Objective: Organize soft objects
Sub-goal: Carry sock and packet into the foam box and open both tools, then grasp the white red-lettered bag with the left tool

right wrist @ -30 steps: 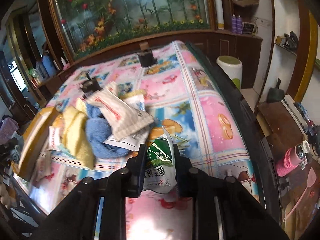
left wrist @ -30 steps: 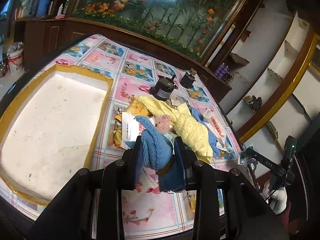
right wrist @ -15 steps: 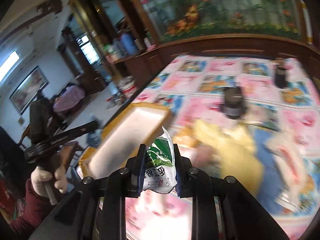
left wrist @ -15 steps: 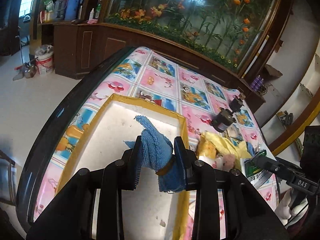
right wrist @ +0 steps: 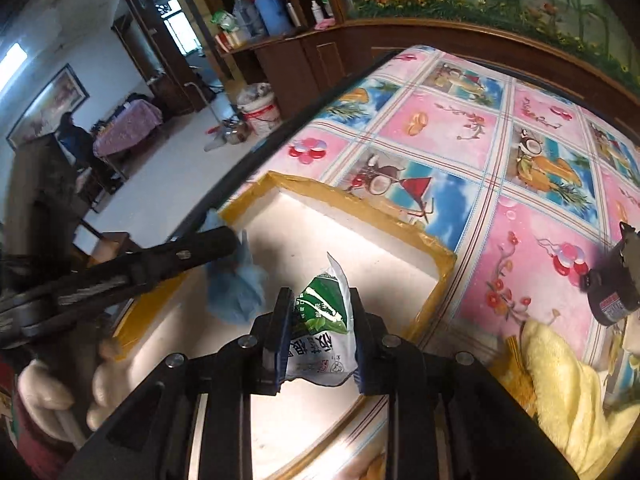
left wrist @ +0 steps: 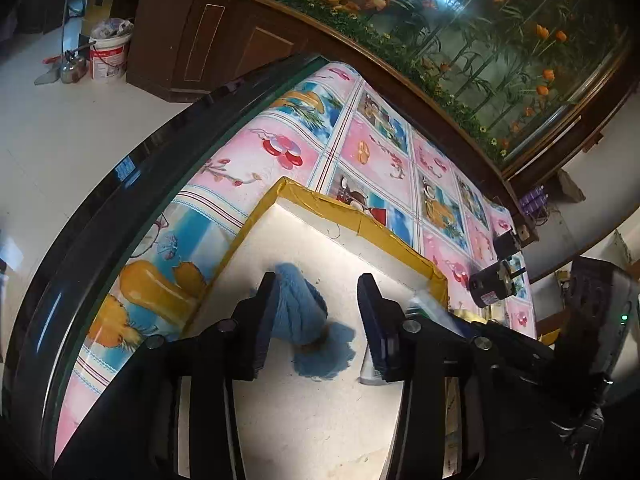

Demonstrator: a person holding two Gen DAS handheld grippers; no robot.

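- Two handheld grippers work over a white foam tray (left wrist: 304,420) edged in yellow tape, set on a table with a pink-and-blue fruit-print cloth (left wrist: 376,152).
- Left gripper (left wrist: 318,312): its jaws are opening, the blue towel (left wrist: 304,316) between them but free of the right-hand pad; it leans on the left one and spills onto the tray floor.
- Right gripper (right wrist: 318,336): its jaws are opening too, though the green-and-white packet (right wrist: 324,332) sits upright between them, and both pads look to be touching it.
- Risk, as a judgement: the packet hangs near the tray's near-right rim, so a release here could tip it onto the tape edge or the cloth.
- A second risk: the two tools sit close together, and the left tool's finger could drag the towel back out as it leaves.
- Blue towel looks a fluffy, bunched terry cloth with a brownish band round its waist; the packet is glossy, crinkled, printed with green leaves.
- Yellow towel (right wrist: 568,392) waits well apart on the cloth.
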